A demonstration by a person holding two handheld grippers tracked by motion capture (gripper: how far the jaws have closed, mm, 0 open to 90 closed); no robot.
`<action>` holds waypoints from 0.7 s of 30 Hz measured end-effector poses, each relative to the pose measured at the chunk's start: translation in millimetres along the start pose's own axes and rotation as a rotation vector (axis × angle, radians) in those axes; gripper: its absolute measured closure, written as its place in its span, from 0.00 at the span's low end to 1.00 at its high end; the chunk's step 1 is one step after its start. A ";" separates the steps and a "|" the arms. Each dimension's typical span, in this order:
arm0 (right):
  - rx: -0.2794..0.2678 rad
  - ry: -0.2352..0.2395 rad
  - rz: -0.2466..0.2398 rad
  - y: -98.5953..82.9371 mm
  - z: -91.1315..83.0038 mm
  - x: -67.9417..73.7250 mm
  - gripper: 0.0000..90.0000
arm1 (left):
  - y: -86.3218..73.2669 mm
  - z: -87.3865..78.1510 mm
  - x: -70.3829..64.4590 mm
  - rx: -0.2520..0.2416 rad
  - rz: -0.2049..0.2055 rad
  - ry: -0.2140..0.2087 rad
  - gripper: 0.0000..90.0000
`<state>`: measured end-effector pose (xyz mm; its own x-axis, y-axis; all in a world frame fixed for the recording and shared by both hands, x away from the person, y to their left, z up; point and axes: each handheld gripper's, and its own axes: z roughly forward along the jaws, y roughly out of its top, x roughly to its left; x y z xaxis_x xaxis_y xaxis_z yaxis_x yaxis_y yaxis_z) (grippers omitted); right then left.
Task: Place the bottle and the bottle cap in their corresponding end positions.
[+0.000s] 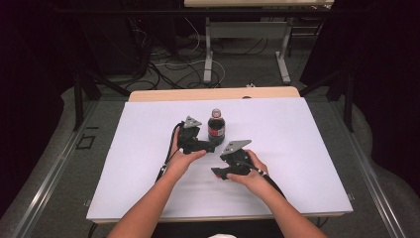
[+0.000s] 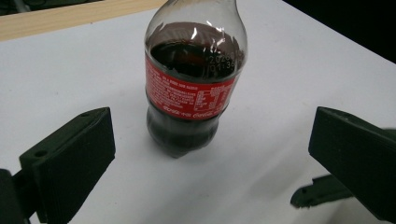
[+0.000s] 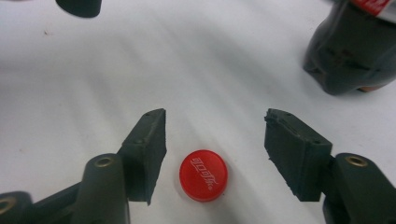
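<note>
A cola bottle (image 1: pixel 216 127) with a red label and dark drink stands upright near the middle of the white sheet. In the left gripper view the bottle (image 2: pixel 191 88) stands just ahead of my left gripper (image 2: pixel 212 158), whose jaws are spread wide to either side without touching it. In the high view the left gripper (image 1: pixel 208 147) sits beside the bottle's base. A red cap (image 3: pixel 203 175) lies flat on the sheet between the jaws of my right gripper (image 3: pixel 215 135), which is open. The right gripper (image 1: pixel 218 173) is low, in front of the bottle (image 3: pixel 350 60).
A white sheet (image 1: pixel 297 148) covers the table, whose wooden edge (image 1: pixel 213 93) shows at the far side. Beyond it are table legs and cables on the floor (image 1: pixel 173 64). The right gripper's jaw tip (image 2: pixel 317 193) shows at the lower right of the left gripper view.
</note>
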<state>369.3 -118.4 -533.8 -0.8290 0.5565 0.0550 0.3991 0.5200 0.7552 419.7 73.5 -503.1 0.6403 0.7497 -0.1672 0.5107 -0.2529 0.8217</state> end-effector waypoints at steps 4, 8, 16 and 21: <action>-0.023 0.005 0.034 4.1 -13.5 -4.9 0.41 | -0.7 -5.8 -3.6 0.006 0.004 0.004 0.01; -0.025 -0.004 0.084 3.1 -28.4 -12.4 0.38 | -3.3 -15.7 -3.3 0.016 0.004 0.002 0.01; -0.067 -0.121 0.105 -12.9 -54.2 -31.0 0.17 | -18.3 -47.7 9.8 0.003 -0.018 0.029 0.01; -0.099 -0.204 0.141 -27.5 -71.0 -44.1 0.11 | -33.8 -66.4 25.4 0.011 -0.045 0.069 0.01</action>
<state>367.1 -203.3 -510.6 -0.6677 0.7434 0.0389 0.4566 0.3677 0.8102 380.7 141.7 -498.9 0.5754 0.8009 -0.1658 0.5449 -0.2241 0.8080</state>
